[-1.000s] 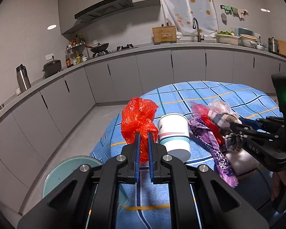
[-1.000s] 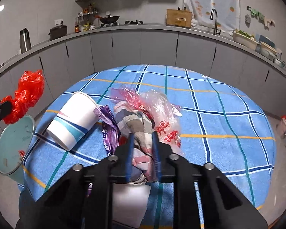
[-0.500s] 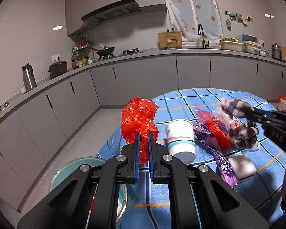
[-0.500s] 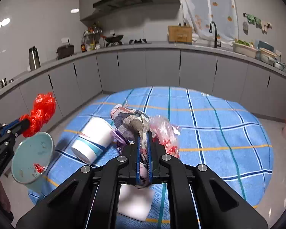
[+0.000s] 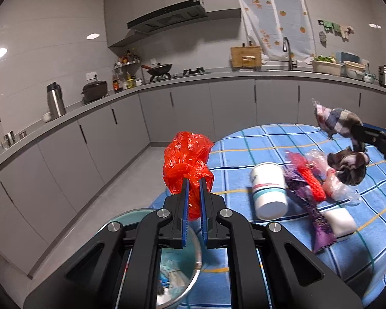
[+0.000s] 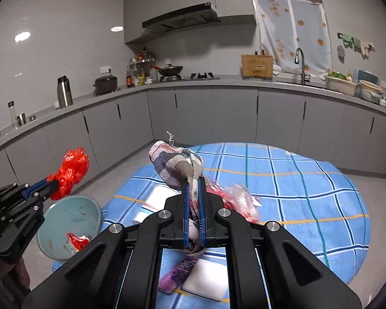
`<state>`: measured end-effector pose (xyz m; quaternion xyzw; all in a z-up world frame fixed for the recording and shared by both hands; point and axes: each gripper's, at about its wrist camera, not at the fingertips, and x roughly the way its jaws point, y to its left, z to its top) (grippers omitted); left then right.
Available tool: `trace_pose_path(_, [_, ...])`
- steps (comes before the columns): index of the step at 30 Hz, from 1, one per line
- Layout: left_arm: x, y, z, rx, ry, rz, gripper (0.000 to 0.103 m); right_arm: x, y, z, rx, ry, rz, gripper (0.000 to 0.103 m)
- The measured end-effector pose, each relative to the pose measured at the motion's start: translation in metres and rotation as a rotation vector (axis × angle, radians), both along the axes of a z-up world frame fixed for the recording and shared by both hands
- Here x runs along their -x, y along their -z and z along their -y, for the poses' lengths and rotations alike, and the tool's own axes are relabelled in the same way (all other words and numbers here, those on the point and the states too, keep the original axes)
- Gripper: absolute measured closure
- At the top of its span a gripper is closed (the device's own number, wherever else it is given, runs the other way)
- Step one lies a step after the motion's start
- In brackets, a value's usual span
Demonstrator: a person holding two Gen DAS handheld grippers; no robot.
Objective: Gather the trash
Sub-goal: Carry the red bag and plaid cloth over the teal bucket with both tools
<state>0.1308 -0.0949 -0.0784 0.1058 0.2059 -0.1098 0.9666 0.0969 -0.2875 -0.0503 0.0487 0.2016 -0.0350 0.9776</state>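
My left gripper (image 5: 193,182) is shut on a crumpled red plastic bag (image 5: 186,159), held in the air above a light-blue bin (image 5: 177,270) beside the table. From the right wrist view the same bag (image 6: 72,172) hangs over the bin (image 6: 69,221), which holds some scraps. My right gripper (image 6: 193,180) is shut on a checked cloth (image 6: 177,167), lifted off the round table; the cloth (image 5: 339,139) shows at the far right of the left view. On the blue checked tablecloth (image 5: 257,139) lie a white paper cup (image 5: 269,190), a purple wrapper (image 5: 308,206), red and clear plastic (image 5: 311,177) and a white block (image 5: 339,221).
Grey kitchen cabinets (image 6: 218,113) and a worktop with a kettle (image 6: 64,95), pot, wok and sink run behind the table. Grey floor (image 5: 121,193) lies between the table and the cabinets on the left. A person's hand (image 6: 2,275) holds the left gripper.
My right gripper closed on the checked cloth and raised it off the table. The left gripper carried the red bag back off the table's edge to above the bin.
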Motion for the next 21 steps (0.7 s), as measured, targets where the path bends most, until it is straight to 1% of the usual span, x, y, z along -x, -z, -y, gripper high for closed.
trace_pose_path(7, [-0.005,0.000,-0.026,-0.004,-0.072,-0.006,0.095,-0.008,-0.010,-0.029,0.006,-0.069,0.016,0.096])
trace_pose_path(21, [-0.010,0.003,-0.065,-0.006,-0.156,-0.022,0.095,-0.027,-0.017,-0.079,0.005,-0.182,0.019,0.096])
